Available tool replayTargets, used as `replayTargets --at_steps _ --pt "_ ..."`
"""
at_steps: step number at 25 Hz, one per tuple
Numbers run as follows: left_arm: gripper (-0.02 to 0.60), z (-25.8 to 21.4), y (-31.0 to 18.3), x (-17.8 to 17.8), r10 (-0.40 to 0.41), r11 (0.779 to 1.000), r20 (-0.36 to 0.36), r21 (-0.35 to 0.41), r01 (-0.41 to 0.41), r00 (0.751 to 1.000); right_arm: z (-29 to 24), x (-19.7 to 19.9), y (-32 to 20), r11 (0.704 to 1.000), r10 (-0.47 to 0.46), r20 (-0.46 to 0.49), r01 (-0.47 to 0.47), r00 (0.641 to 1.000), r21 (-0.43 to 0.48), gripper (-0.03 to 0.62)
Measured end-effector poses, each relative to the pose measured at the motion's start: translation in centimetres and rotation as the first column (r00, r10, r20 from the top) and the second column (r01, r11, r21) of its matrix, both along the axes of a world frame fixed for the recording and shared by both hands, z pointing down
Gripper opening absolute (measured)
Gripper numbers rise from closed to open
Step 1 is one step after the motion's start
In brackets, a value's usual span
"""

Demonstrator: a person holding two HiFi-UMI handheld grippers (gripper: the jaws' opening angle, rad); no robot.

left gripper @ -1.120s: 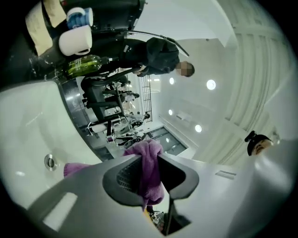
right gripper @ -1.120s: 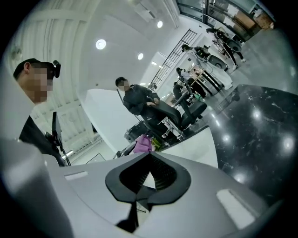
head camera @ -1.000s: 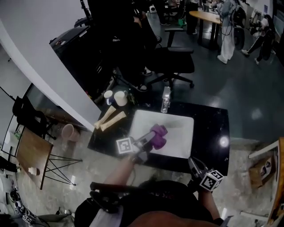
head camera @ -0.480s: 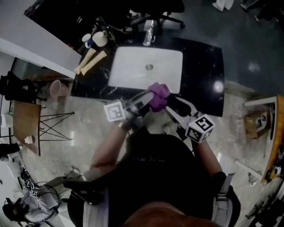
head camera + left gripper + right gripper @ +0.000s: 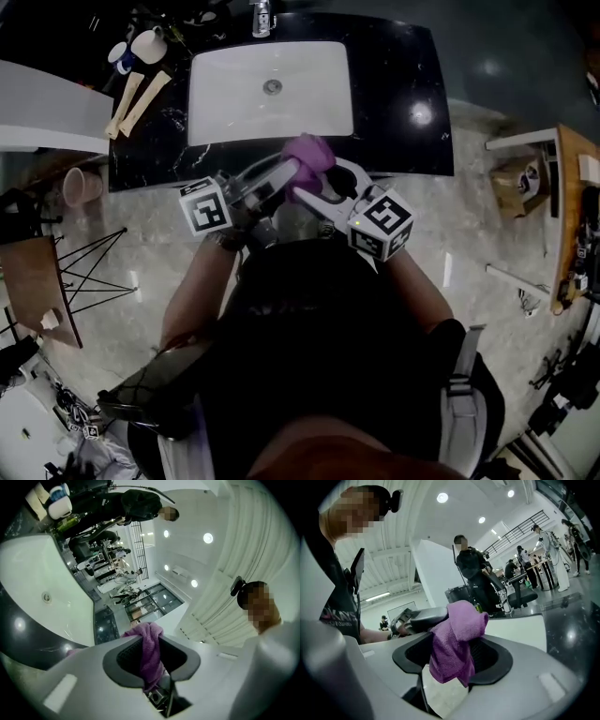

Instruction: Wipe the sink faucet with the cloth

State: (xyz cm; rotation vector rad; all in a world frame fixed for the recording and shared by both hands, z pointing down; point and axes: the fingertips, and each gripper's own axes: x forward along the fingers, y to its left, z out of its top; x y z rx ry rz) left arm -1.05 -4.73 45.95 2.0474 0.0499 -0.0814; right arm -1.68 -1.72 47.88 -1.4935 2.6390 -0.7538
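Observation:
A purple cloth is held in the air just in front of the black counter, below the white sink basin. The faucet stands at the basin's far rim. My left gripper is shut on the cloth, which bunches up between its pads. My right gripper has come in from the right. Its jaws are opening, wide apart, with the cloth hanging between them and resting against one pad. The left gripper's jaw shows just behind the cloth.
Two cups and two pale wooden pieces lie on the counter's left end. A pink pot and a wooden table stand on the floor at left. A cardboard box and a wooden shelf are at right.
The left gripper drew the cloth back from over the basin to the counter's front edge. The right gripper swung in from the lower right and opened its jaws around the cloth.

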Motion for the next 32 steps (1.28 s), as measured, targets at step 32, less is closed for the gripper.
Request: replayTargets --at_steps 32 --pt "0.0 7.2 2.3 -8.6 -0.002 0.986 0.237 0.165 -0.038 0.971 16.0 31.5 2.7 0.648 0.44 -0.465 -0.63 0.768 -0.428 0.166"
